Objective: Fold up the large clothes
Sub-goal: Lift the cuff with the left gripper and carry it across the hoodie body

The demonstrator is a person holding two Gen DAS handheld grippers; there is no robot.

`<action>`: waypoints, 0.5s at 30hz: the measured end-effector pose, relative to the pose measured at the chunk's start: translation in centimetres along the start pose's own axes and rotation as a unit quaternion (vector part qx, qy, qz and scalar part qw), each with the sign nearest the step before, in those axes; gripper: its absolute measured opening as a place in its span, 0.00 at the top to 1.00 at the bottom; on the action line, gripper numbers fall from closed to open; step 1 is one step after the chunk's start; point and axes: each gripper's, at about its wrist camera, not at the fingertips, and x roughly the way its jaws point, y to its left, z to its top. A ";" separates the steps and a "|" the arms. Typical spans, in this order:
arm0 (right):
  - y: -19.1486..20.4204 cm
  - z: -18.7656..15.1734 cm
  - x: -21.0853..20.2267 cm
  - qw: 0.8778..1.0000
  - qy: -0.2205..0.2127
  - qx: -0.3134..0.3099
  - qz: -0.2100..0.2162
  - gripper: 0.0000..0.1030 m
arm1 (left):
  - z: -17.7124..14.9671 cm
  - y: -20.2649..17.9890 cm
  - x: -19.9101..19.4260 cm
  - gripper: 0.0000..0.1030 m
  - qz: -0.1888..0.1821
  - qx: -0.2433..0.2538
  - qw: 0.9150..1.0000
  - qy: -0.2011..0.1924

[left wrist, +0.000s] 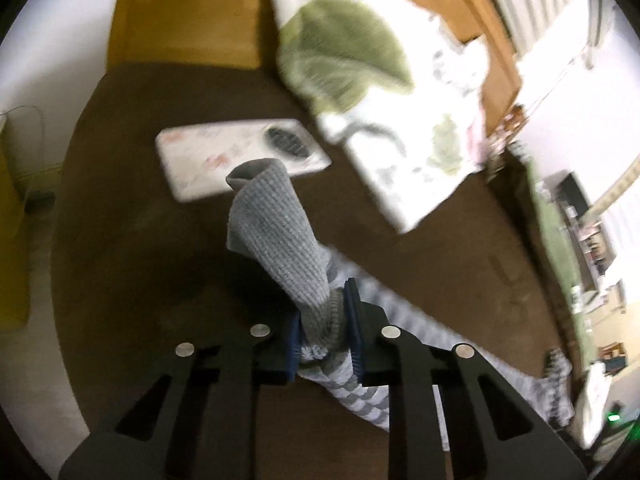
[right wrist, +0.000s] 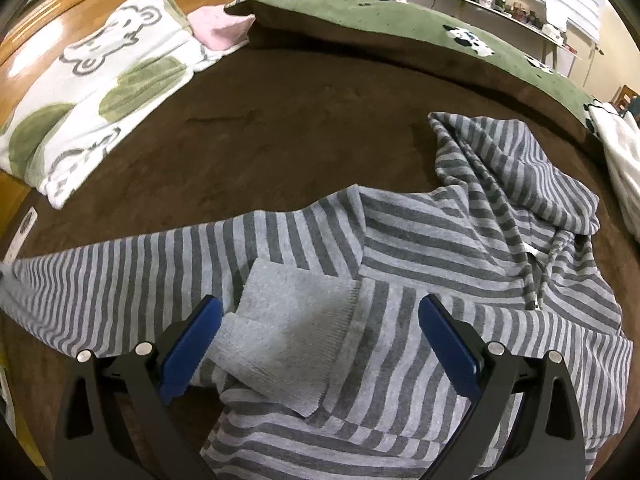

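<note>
A grey striped hoodie (right wrist: 460, 248) lies spread on the brown bedcover (right wrist: 280, 128), hood at the right. One sleeve runs off to the left. Its plain grey ribbed cuff (left wrist: 276, 236) sticks up out of my left gripper (left wrist: 322, 320), which is shut on the sleeve end; the striped sleeve (left wrist: 420, 340) trails away to the right. My right gripper (right wrist: 318, 344) hangs open just above the hoodie's body. Between its blue pads (right wrist: 188, 352) lies the other cuff (right wrist: 288, 328), folded onto the stripes; the pads stand clear of it on both sides.
A white pillow with green spots and bear drawings (right wrist: 92, 92) lies at the head of the bed by the wooden headboard (right wrist: 48, 24). A green cow-print blanket (right wrist: 400, 28) runs along the far side. A white flat device (left wrist: 240, 160) rests on the cover.
</note>
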 end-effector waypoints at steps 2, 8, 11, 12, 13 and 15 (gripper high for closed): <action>0.2 -0.2 0.7 1.000 0.008 -0.006 -0.007 0.06 | 1.2 -1.8 -1.4 0.79 -0.034 0.013 0.999 -0.015; -0.1 -1.3 3.8 0.999 0.048 -0.002 -0.022 0.06 | 4.0 -9.1 -4.8 0.80 -0.121 0.095 0.987 -0.042; -0.1 -2.0 5.2 0.998 0.057 -0.003 -0.021 0.05 | 4.8 -13.2 -6.2 0.80 -0.173 0.132 0.975 -0.048; -0.1 -2.2 5.4 0.998 0.052 -0.003 -0.020 0.04 | 4.9 -14.0 -6.5 0.80 -0.183 0.139 0.972 -0.050; -0.2 -2.3 5.5 0.999 0.048 -0.001 -0.017 0.04 | 4.9 -15.0 -7.0 0.81 -0.195 0.147 0.968 -0.052; -0.3 -2.5 5.6 0.999 0.046 0.001 -0.012 0.04 | 4.8 -16.9 -8.0 0.89 -0.218 0.162 0.961 -0.056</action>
